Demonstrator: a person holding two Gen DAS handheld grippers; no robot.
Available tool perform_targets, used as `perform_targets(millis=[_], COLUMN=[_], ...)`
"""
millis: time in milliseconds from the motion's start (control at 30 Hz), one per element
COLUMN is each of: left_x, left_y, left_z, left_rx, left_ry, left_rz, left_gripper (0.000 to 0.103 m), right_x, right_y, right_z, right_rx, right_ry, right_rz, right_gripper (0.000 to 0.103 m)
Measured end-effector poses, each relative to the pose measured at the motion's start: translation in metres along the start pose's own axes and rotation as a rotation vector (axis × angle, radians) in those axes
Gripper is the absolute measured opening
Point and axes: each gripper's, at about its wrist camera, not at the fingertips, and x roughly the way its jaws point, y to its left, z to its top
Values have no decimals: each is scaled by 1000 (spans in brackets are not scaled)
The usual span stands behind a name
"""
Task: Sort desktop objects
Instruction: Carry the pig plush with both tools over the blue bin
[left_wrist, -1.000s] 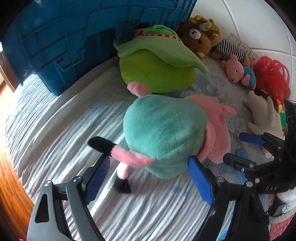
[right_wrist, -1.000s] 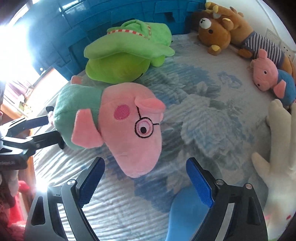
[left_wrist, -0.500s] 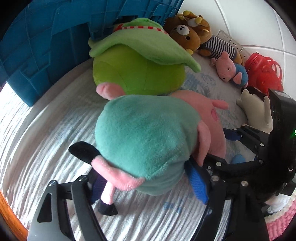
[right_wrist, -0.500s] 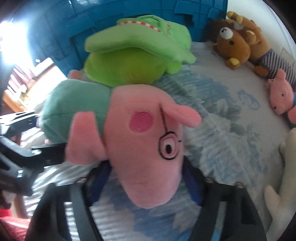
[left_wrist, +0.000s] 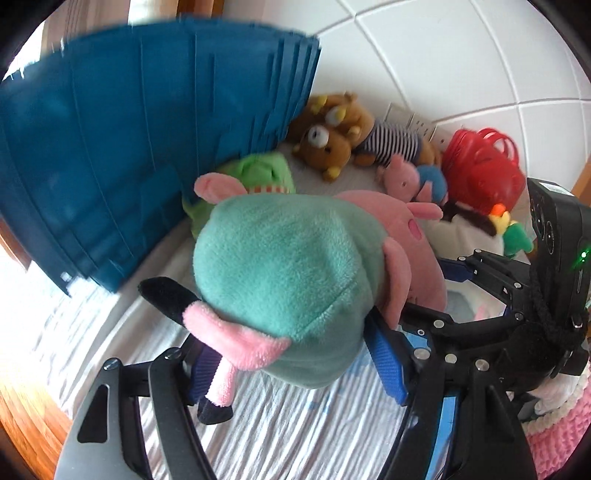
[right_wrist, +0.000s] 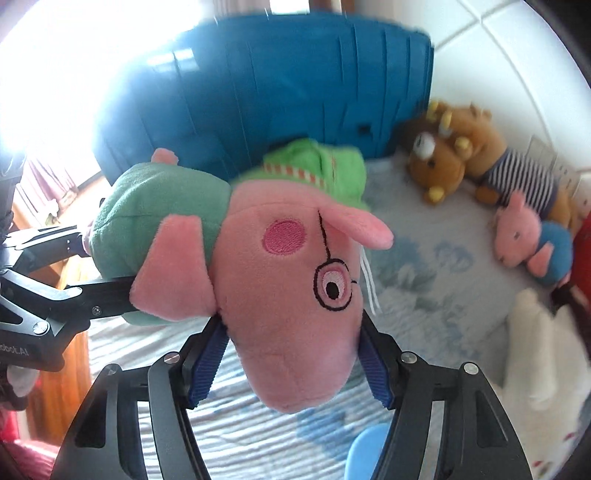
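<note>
Both claws are clenched on one toy: the left gripper (left_wrist: 291, 354) squeezes the green-clad body of the big pig plush (left_wrist: 291, 273), and the right gripper (right_wrist: 291, 354) pinches its pink snout from either side, their jaws having just been closing onto it. The pig hangs between them, clear of the pale striped bedcover (left_wrist: 295, 435), in front of the blue crate (left_wrist: 147, 147).

What could go wrong, as I judge it: the plush is soft and squashy, so the blue padded fingers (right_wrist: 207, 365) grip compressed fleece, not anything firm. If the two hands drift apart or tilt unevenly, the rounded snout may slide out. The dangling legs with black feet could also catch the crate's ribbed wall (it stands tall and close).

By size: the crate is hard moulded plastic; the green plush (right_wrist: 321, 170) under the pig is floppy; the brown bears (left_wrist: 332, 140) are fuzzy and rounded; the small pig (right_wrist: 532, 240) is smooth-piled.
</note>
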Motion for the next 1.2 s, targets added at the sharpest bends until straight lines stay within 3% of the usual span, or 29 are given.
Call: perform_targets(millis=[367, 700, 867, 1033, 1200], left_x=[-86, -145, -156, -140, -114], left_y=[4, 62, 116, 182, 230], left_z=[42, 104, 154, 191, 212], left_rx=[66, 106, 120, 65, 34], left_ry=[-155, -279, -329, -309, -267], left_rz=[17, 62, 99, 83, 91], left_gripper=[71, 71, 71, 71, 71], right_x=[-68, -87, -68, -26, 27], right_y=[34, 81, 104, 128, 145], right_z=[57, 144, 210, 265, 304], right_rx=[-46, -73, -88, -109, -118], right_ry=[-150, -264, -301, -295, -236], right_rz=[-35, -21, -18, -33, -34], right_gripper=[67, 67, 67, 67, 67])
